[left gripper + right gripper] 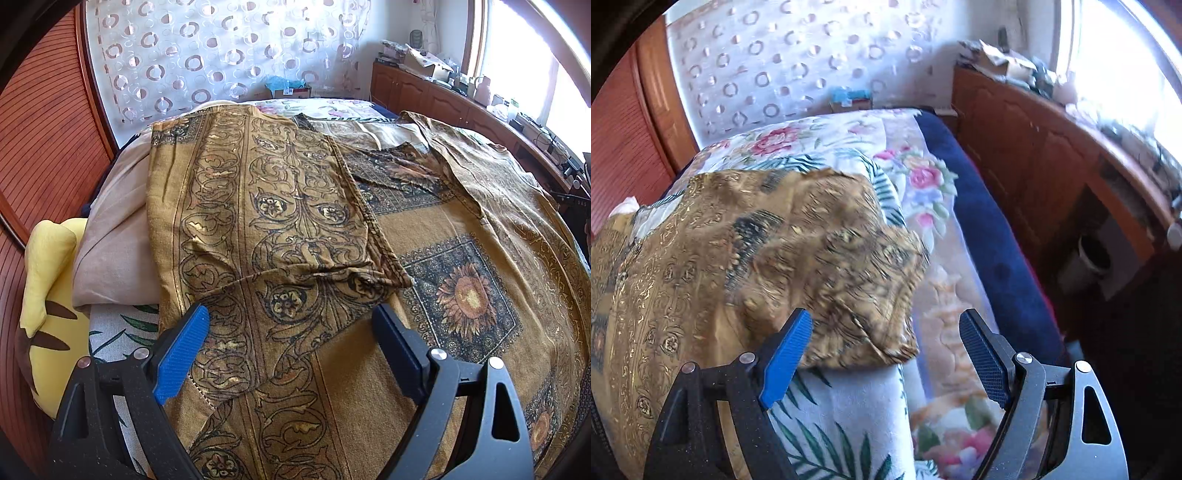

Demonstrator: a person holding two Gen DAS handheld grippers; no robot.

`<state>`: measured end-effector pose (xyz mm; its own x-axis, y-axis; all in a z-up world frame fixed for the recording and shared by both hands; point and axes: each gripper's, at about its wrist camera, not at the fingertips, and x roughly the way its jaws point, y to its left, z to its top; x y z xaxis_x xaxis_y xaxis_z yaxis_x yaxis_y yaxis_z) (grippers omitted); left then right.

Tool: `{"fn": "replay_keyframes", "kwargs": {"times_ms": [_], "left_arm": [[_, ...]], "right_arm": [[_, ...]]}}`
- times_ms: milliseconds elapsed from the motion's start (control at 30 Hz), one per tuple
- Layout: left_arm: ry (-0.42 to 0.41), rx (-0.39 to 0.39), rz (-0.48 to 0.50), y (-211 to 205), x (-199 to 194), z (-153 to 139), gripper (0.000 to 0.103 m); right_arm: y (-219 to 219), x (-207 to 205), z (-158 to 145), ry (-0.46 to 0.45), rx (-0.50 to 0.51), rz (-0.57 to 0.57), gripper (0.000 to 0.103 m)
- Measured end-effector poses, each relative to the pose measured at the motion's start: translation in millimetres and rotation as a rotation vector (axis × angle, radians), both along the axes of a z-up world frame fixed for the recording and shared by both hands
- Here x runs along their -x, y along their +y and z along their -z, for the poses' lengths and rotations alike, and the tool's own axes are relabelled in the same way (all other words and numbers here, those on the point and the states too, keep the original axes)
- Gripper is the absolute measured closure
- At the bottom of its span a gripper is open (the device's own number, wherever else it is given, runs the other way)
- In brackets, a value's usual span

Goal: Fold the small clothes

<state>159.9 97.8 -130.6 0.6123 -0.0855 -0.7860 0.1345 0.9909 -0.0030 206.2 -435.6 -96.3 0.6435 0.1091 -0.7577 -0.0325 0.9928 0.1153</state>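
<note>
On the bed, I'm hovering the spread left gripper (291, 343) over the mustard-gold scroll-printed cotton garment (280, 229), its folded panel running away ahead; my right gripper (886, 354) (also spread, empty) is hanging nearer its right-hand edge.

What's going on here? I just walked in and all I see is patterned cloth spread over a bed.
A person with a gripper in each hand is folding a mustard-gold printed garment laid out on a bed with a floral cover. One side has already been folded over the middle. The left gripper hangs open just above that folded part, gripping nothing. The right gripper is open too, over the garment's edge near the side of the bed; its view is blurred.
</note>
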Motion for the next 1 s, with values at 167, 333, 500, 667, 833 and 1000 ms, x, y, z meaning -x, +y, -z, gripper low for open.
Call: {"fn": "replay_keyframes", "kwargs": {"times_ms": [167, 333, 500, 667, 833, 1000], "left_arm": [[0.000, 0.000, 0.000, 0.1, -0.3, -0.1, 0.013], [0.000, 0.000, 0.000, 0.2, -0.2, 0.0, 0.013], [0.000, 0.001, 0.000, 0.3, -0.3, 0.0, 0.013], [0.000, 0.001, 0.000, 0.8, -0.4, -0.1, 0.013], [0.000, 0.001, 0.000, 0.5, -0.3, 0.1, 0.013], [-0.001, 0.001, 0.000, 0.4, -0.1, 0.2, 0.013]], "right_arm": [[-11.3, -6.2, 12.6, 0.038, -0.059, 0.012, 0.023], [-14.2, -10.2, 11.2, 0.039, -0.135, -0.001, 0.045], [-1.6, -10.0, 2.7, 0.003, -0.005, -0.014, 0.080], [29.1, -4.0, -14.8, -0.093, 0.146, -0.056, 0.092], [67.1, 7.3, -39.7, -0.201, 0.186, -0.163, 0.092], [108.2, 19.9, -40.4, -0.219, 0.173, -0.294, 0.092]]}}
